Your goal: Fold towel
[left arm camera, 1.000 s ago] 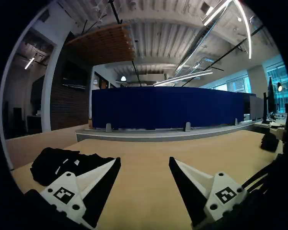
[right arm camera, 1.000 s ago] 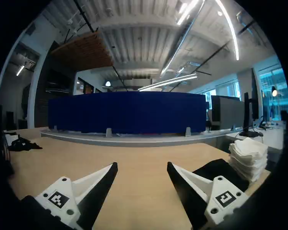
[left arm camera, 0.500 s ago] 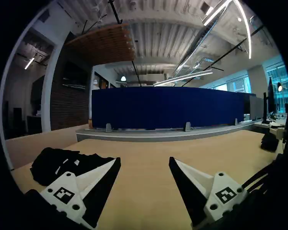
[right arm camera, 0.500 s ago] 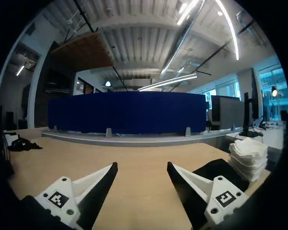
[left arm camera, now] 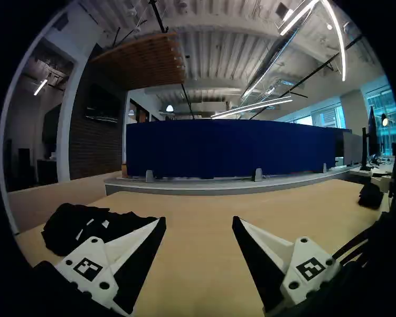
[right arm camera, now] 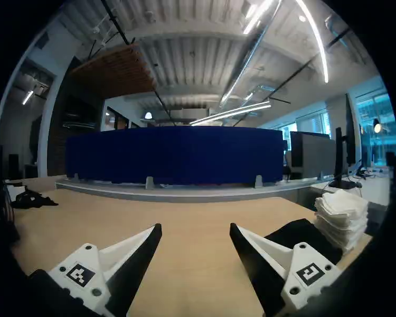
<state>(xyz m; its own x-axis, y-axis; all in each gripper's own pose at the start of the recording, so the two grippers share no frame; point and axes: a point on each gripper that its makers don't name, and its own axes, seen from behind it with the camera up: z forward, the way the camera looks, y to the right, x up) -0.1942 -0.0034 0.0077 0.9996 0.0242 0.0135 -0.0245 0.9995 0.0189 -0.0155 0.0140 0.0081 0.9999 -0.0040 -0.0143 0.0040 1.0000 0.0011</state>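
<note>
In the left gripper view, a crumpled black towel (left arm camera: 84, 227) lies on the wooden table (left arm camera: 208, 222) at the left, partly behind the left finger. My left gripper (left arm camera: 198, 224) rests low over the table, open and holding nothing. In the right gripper view, my right gripper (right arm camera: 195, 230) is also open and holds nothing. A flat black cloth (right arm camera: 298, 235) lies on the table just behind its right finger. A stack of folded white towels (right arm camera: 341, 217) stands at the right edge. The crumpled black towel (right arm camera: 31, 199) appears far off at the left.
A long blue partition (left arm camera: 229, 148) on a grey base runs along the table's far side. A small dark object (left arm camera: 370, 195) sits at the right in the left gripper view. Monitors (right arm camera: 341, 153) stand on a neighbouring desk at the right.
</note>
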